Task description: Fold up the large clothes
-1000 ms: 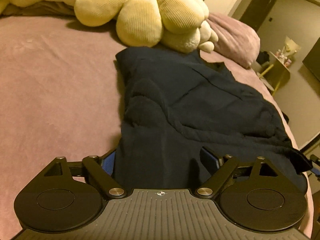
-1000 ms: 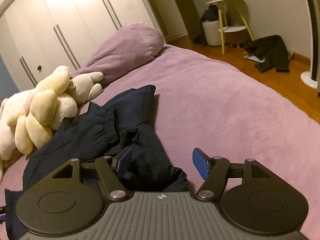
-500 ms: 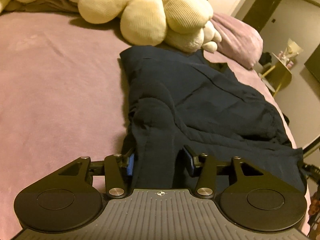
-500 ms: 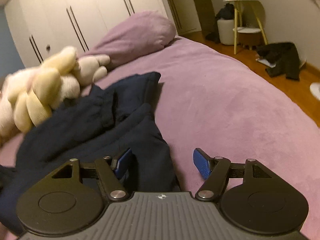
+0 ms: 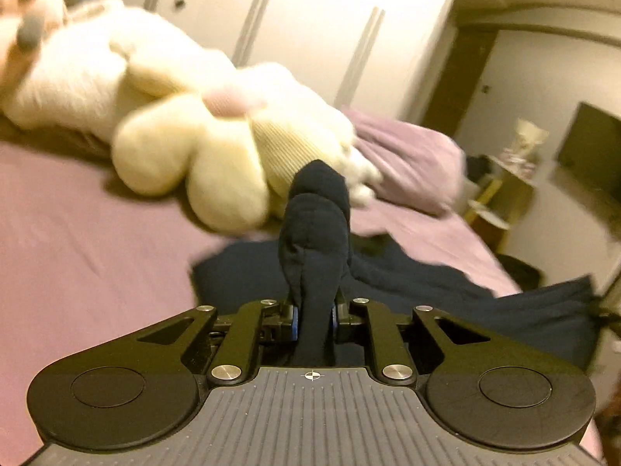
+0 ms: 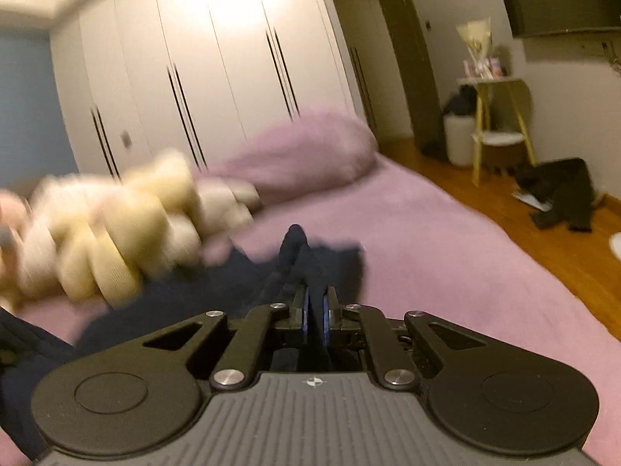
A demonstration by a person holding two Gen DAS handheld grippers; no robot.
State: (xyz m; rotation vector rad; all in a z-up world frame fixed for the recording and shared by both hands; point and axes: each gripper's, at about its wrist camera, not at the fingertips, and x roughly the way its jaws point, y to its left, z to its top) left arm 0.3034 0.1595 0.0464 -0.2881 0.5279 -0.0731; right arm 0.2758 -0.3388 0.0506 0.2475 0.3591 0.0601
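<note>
- Left wrist view: the left gripper (image 5: 313,316) is clenched on a thick fold of the dark navy garment (image 5: 315,225), which bulges up between and beyond its blue pads (image 5: 295,318).
- The pinched fold stands up in a rounded hump in front of the gripper, and the rest of the garment lies spread on the purple bed (image 5: 77,233), running off to the right.
- Just beyond the garment lies a cream plush toy (image 5: 186,136), blurred; whether cloth and toy touch I cannot tell.
- A purple pillow (image 5: 407,159) sits behind the toy to the right, and white wardrobe doors (image 5: 310,27) fill the back wall.
- Right wrist view: the right gripper (image 6: 316,316) is also clamped shut on the garment (image 6: 299,260), with only a thin layer of cloth between its blue pads (image 6: 306,314).
- From this grip the cloth rises to a small peak ahead of the gripper and drapes away to the left, down onto the bed (image 6: 427,252).
- The plush toy (image 6: 116,233) shows at the left, heavily blurred, above the garment's far part.
- The pillow (image 6: 302,151) lies at the head of the bed, before the wardrobe (image 6: 194,70).
- On the wooden floor (image 6: 524,233) to the right stand a yellow-legged side table (image 6: 496,116) and a white bin (image 6: 460,139), with a dark heap of clothes (image 6: 559,194) nearby.
</note>
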